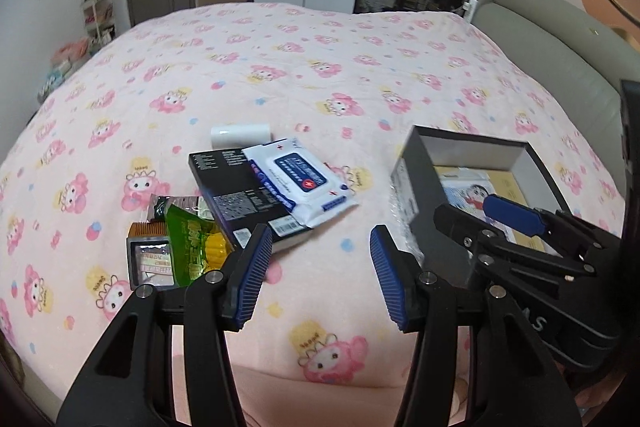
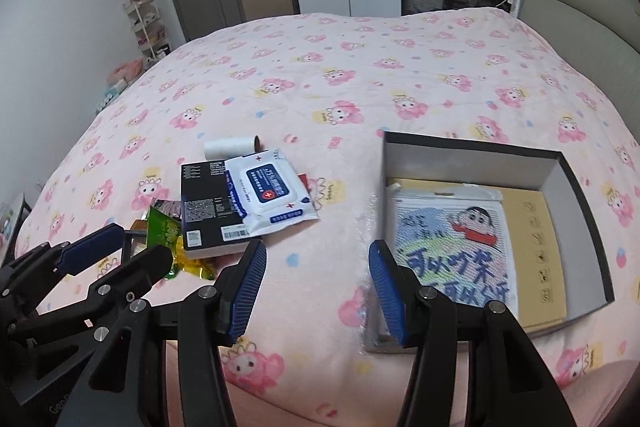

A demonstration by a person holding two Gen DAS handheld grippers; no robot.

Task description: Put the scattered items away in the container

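Blue ribbed pads line both tools, and each is spread wide with nothing between its fingers. The left tool [image 1: 320, 267] hangs low over the near edge of the bed [image 1: 320, 75], which is covered in a pink cartoon-print blanket; the right tool [image 2: 316, 287] hangs beside it, its right finger just over the near left corner of the container [image 2: 592, 227].

The container, an open dark box with pale inner walls, is the landmark here. It sits on the blanket toward the right. Inside it lies a flat packet with a cartoon boy [image 2: 452, 239] on top of a yellowish card sheet [image 2: 536, 251]. Crinkled clear wrap clings to the container's left outer wall.

Left of the container, well apart from it, the scattered items lie in a loose heap. Nearest is a green snack bag [image 1: 188, 247] resting on a small windowed box [image 1: 150, 263]. Just beyond, a black flat box [image 1: 240, 195] overlaps the bag's edge. A white wet-wipes pack [image 1: 300, 183] with a blue label lies across the black box's container-side half. Farthest of the heap, a white roll [image 1: 240, 135] lies on its side, touching the black box's far edge.

Beyond the bed stand a grey headboard [image 1: 560, 59], a white wardrobe and a grey door.
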